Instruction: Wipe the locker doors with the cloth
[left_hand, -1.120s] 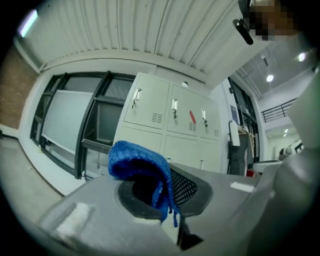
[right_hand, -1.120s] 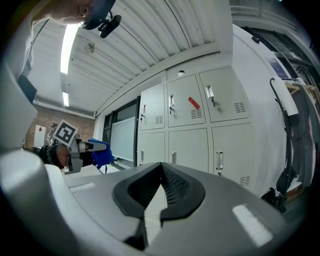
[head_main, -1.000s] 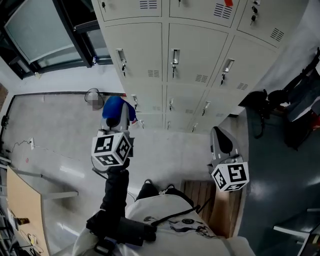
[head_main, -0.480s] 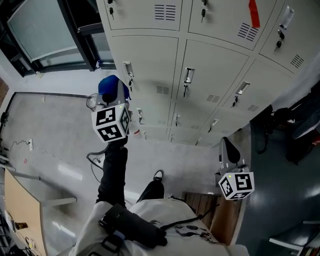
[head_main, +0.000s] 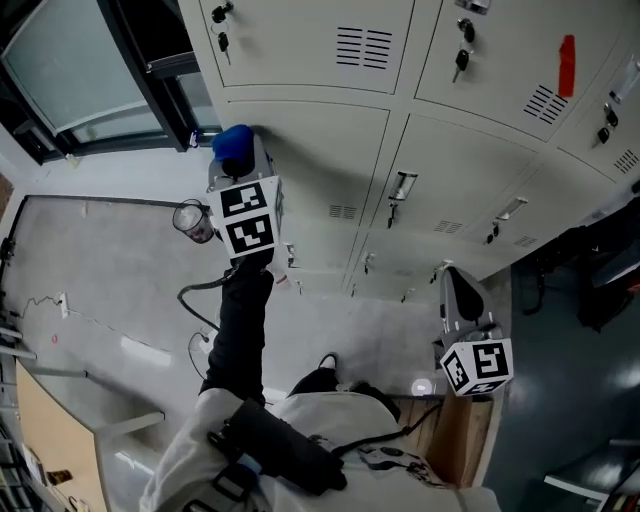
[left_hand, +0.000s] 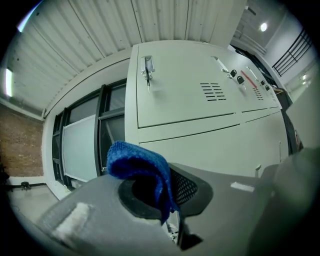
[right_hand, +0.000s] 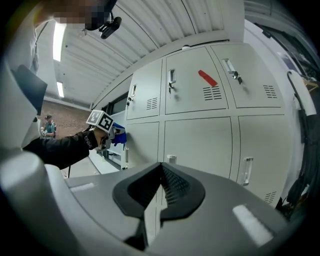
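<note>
A blue cloth (head_main: 233, 142) is pinched in my left gripper (head_main: 238, 165), which is raised against the left edge of the beige locker bank (head_main: 330, 150). In the left gripper view the cloth (left_hand: 139, 167) droops over the shut jaws (left_hand: 170, 205), with a locker door (left_hand: 190, 95) just ahead. My right gripper (head_main: 458, 300) hangs low at the right, away from the lockers. Its jaws (right_hand: 159, 200) are shut with nothing in them. The right gripper view also catches the cloth (right_hand: 118, 136) touching a locker door (right_hand: 142, 145).
A dark-framed window (head_main: 80, 70) sits left of the lockers. A glass jar (head_main: 193, 220) and a cable (head_main: 195, 295) lie on the floor below it. Dark bags (head_main: 600, 280) hang at the right. A red tag (head_main: 567, 60) marks an upper locker.
My left gripper has risen with the cloth from the bottom locker row to the left edge of a higher row. The head view has tilted upward. The right gripper has stayed low.
</note>
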